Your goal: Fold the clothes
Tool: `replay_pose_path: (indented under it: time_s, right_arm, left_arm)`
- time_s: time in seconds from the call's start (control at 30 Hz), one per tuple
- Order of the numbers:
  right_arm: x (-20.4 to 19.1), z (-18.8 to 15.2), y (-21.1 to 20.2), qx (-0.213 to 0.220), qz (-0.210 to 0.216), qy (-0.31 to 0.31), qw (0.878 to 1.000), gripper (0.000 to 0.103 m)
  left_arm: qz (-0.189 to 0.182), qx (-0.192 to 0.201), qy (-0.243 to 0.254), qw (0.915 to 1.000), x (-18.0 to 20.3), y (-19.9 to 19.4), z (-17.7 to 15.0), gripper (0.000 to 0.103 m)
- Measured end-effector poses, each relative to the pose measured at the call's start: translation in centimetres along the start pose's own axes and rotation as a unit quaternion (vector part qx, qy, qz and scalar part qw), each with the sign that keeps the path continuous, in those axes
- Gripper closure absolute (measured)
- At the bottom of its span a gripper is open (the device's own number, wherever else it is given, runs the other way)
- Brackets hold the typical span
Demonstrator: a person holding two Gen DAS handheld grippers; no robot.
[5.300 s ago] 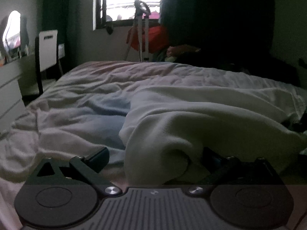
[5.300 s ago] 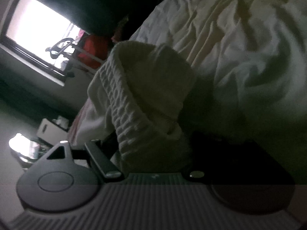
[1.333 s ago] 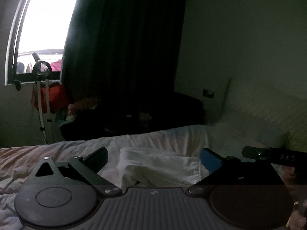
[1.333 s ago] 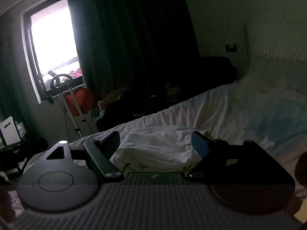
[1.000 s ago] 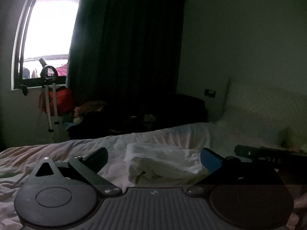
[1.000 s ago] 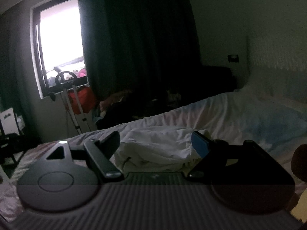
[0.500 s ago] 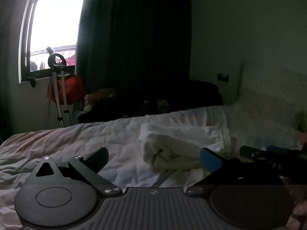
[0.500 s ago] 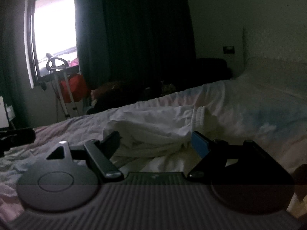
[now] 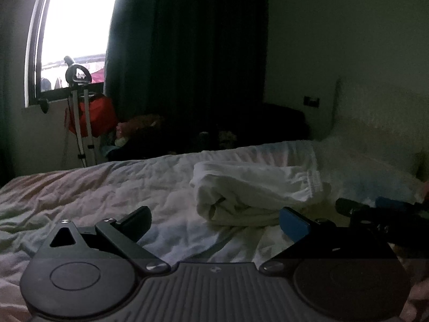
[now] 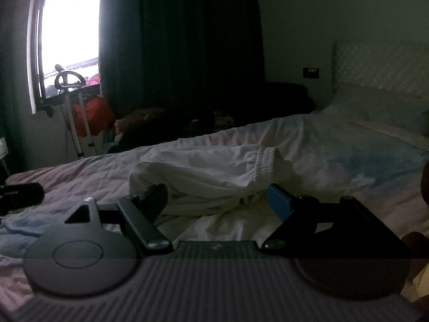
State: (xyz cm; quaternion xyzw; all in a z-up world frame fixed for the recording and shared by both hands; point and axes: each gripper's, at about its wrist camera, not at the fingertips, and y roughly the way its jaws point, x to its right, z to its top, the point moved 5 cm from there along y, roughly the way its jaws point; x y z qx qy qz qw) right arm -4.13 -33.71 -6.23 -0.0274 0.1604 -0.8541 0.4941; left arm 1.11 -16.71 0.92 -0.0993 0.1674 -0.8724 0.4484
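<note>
Risk comes from the loose white garment (image 10: 203,171), which lies bunched on the bed (image 9: 107,187). The right gripper (image 10: 217,198) is wide and close before it; the left gripper (image 9: 214,220) is wide, further back. A grab may take the sheet together, or only one layer.

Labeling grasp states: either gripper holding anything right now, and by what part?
Nothing held. Left gripper and right gripper are both open, with the folded white garment lying free on the bed.
</note>
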Motion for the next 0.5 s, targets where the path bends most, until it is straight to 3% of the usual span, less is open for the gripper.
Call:
replay_pose_path:
  time_s: [0.5]
  right_arm:
    - [0.17,-0.35,-0.41,-0.009,0.002,0.004,1.000,0.020]
  left_arm:
    - [0.020,-0.005,-0.005,0.9998,-0.84,-0.12,-0.48,0.000]
